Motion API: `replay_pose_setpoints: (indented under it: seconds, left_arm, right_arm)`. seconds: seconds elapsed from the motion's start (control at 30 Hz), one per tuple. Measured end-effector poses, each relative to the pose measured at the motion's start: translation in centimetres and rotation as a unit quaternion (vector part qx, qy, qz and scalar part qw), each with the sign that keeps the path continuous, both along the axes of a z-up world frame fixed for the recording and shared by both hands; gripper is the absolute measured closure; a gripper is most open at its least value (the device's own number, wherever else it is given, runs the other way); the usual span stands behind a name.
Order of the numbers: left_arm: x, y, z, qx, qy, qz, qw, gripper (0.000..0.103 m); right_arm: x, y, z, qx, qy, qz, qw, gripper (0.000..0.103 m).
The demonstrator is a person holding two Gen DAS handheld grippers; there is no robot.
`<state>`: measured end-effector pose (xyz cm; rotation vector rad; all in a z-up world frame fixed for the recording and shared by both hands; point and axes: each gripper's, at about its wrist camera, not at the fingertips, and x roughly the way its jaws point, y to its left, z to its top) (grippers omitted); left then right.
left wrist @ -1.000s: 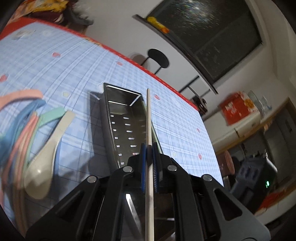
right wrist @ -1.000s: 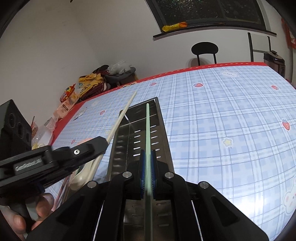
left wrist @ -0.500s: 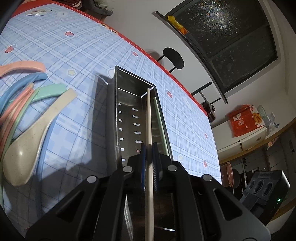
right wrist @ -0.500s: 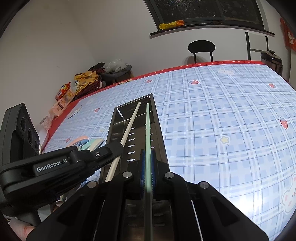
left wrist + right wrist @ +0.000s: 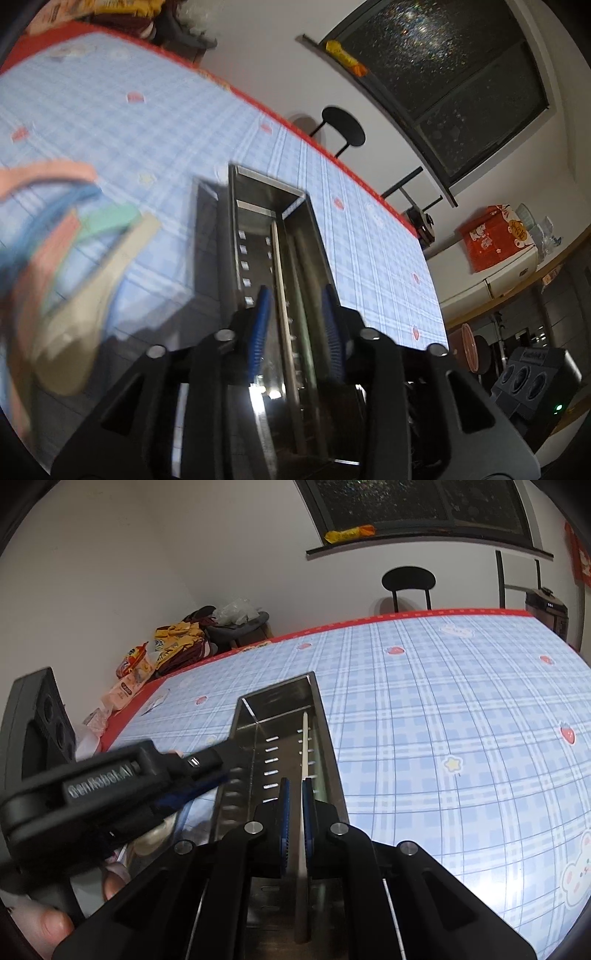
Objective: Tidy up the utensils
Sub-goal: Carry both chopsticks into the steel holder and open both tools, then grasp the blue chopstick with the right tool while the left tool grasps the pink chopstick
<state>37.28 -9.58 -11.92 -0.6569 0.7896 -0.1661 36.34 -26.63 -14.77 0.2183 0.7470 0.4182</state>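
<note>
Left tool (image 5: 295, 325) now spread, chopstick (image 5: 281, 295) dropped in tray (image 5: 236, 206); right tool (image 5: 295, 805) spread; spoons (image 5: 74, 280) left-view only.

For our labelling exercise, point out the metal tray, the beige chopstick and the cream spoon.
metal tray (image 5: 280, 703), right wrist view, far end wall.
beige chopstick (image 5: 304, 746), right wrist view, shaft near tip.
cream spoon (image 5: 64, 352), left wrist view, blurred bowl.

A worktop covered in a pale blue plaid cloth with strawberry prints and a red border (image 5: 443, 709) fills the room's middle. Beyond its far edge stands a black round-backed chair (image 5: 408, 583) against a plain white wall (image 5: 184, 554). Above the chair a dark night window with a black frame (image 5: 417, 506) holds an orange-yellow packet (image 5: 349, 533) on its sill. Left of the chair, snack bags (image 5: 177, 642) lie heaped.
</note>
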Motion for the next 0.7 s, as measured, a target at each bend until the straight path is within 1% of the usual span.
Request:
replay_pose_setpoints:
  seconds: [0.03,0.07,0.1,0.13,0.17,0.2,0.23,0.27,0.3,0.37,0.5,0.53,0.57,0.63,0.7]
  left_arm:
    - [-0.3,0.4,0.6,0.007,-0.01,0.002,0.9999,0.058]
    - [-0.6,0.8,1.2,0.014,-0.019,0.004,0.9997,0.055]
    - [-0.8,1.2,1.8,0.022,-0.027,0.006,0.9994,0.047]
    - [-1.2,1.9,2.4,0.034,-0.038,0.011,0.9986,0.04]
    - [-1.7,2.5,3.0,0.045,-0.047,0.015,0.9978,0.037]
    - [-2.1,3.2,3.7,0.057,-0.056,0.017,0.9967,0.026]
    - [-2.6,3.7,4.1,0.065,-0.063,0.019,0.9957,0.016]
    - [-3.0,4.3,4.6,0.076,-0.071,0.022,0.9943,0.012]
    - [-3.7,5.1,5.2,0.091,-0.081,0.028,0.9922,0.009]
    - [-4.5,6.5,5.7,0.116,-0.087,0.03,0.989,0.006]
    - [-6.0,9.6,6.3,0.169,-0.095,0.027,0.9808,0.006]
    - [-6.3,10.7,6.3,0.185,-0.093,0.025,0.978,0.006]
    - [-6.6,11.6,6.3,0.194,-0.093,0.024,0.9763,0.006]
    - [-7.4,13.5,6.2,0.206,-0.1,0.019,0.9732,0.006]
    - [-8.2,15.2,6.2,0.218,-0.108,0.012,0.97,0.006]
  right_arm:
    - [-0.1,0.1,0.2,-0.002,-0.004,0.001,1.0,0.081]
    - [-0.3,0.2,0.3,-0.004,-0.008,0.0,1.0,0.066]
    - [-0.5,0.3,0.6,-0.007,-0.015,-0.001,1.0,0.057]
    - [-0.6,0.4,0.8,-0.009,-0.023,-0.002,1.0,0.044]
    - [-0.8,0.4,1.0,-0.012,-0.029,-0.003,1.0,0.033]
    - [-1.0,0.6,1.3,-0.017,-0.038,-0.003,0.999,0.026]
    - [-1.2,0.8,1.6,-0.023,-0.046,-0.005,0.999,0.014]
    - [-1.4,0.9,1.7,-0.026,-0.052,-0.007,0.998,0.007]
    - [-1.7,1.2,1.9,-0.032,-0.063,-0.008,0.997,0.006]
    - [-2.2,1.9,2.1,-0.054,-0.074,-0.01,0.996,0.006]
    - [-3.3,3.9,2.1,-0.092,-0.104,-0.001,0.99,0.006]
    - [-3.7,4.2,2.2,-0.097,-0.109,-0.001,0.989,0.006]
    - [-4.0,4.5,2.3,-0.1,-0.113,-0.001,0.988,0.006]
    - [-5.0,5.2,2.8,-0.094,-0.117,-0.001,0.989,0.006]
    - [-5.9,5.8,3.5,-0.068,-0.118,0.002,0.991,0.006]
